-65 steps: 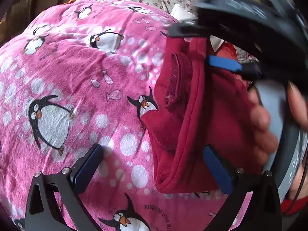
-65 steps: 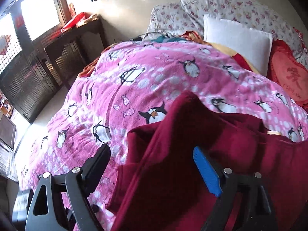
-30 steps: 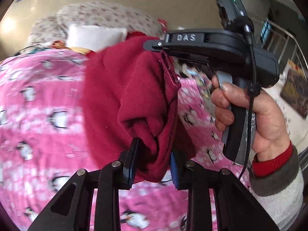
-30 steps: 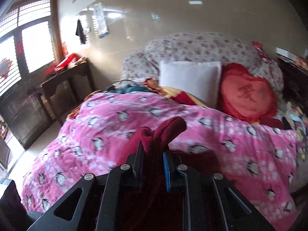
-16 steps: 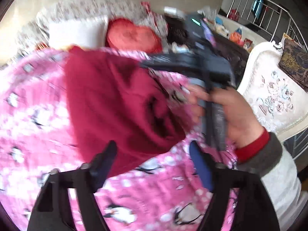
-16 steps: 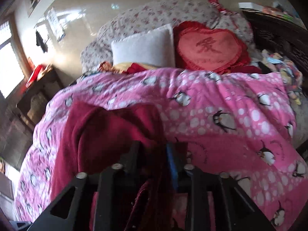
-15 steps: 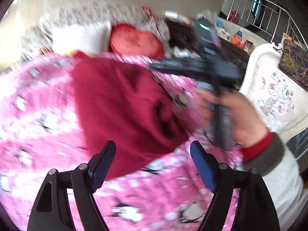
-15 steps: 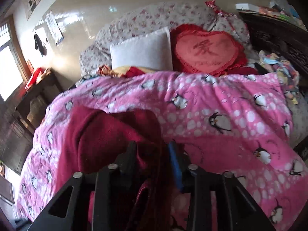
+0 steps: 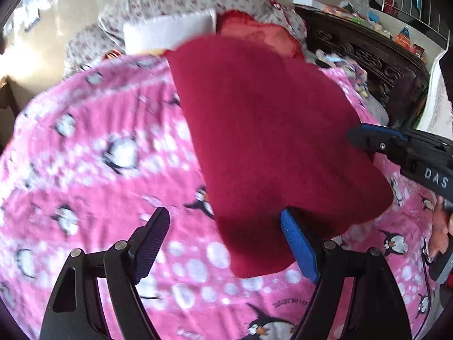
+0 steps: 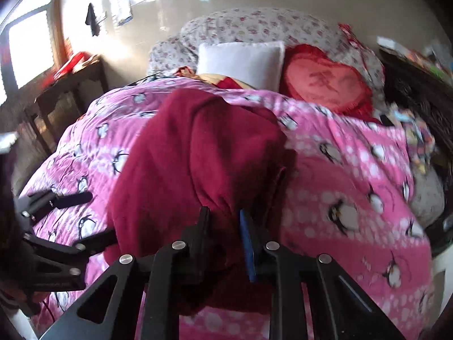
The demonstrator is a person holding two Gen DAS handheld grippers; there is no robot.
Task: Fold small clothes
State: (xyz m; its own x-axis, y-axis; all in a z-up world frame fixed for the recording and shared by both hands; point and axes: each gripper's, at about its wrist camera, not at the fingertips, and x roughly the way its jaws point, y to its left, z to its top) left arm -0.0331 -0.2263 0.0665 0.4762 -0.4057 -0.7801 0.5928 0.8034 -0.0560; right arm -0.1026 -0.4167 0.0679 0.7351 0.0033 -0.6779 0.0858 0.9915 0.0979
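Most of both views is filled by a bed [image 10: 354, 198] covered with a pink fleece blanket [image 9: 85, 147] printed with penguins and white dots. At its head lies a floral quilt [image 10: 254, 25], bunched against the wall, with a white pillow [image 10: 240, 62] in front of it and a red heart-shaped cushion [image 10: 325, 82] just beside the pillow. Dark carved wooden furniture [image 9: 368, 56] runs along one side of the bed, and on the other side a dark wooden side table [image 10: 70, 90] stands below a bright window [image 10: 28, 48]. On the blanket, near the middle of the bed, lies the dark red garment [image 9: 269, 141], a thick fleecy piece spread partly flat in the left wrist view and heaped in folds in the right wrist view. The right claw [image 10: 225, 243] has its two fingers pressed close together with a bunch of the garment's near edge pinched between them; the cloth rises from the grip and drapes over itself toward the pillows. The left claw [image 9: 226, 243] is spread wide, its fingers apart with nothing between them, hovering over the blanket at the garment's near corner; its blue-padded finger overlaps the cloth's edge in the view, though contact cannot be told. In the right wrist view the left claw shows at the left edge, beside the garment.
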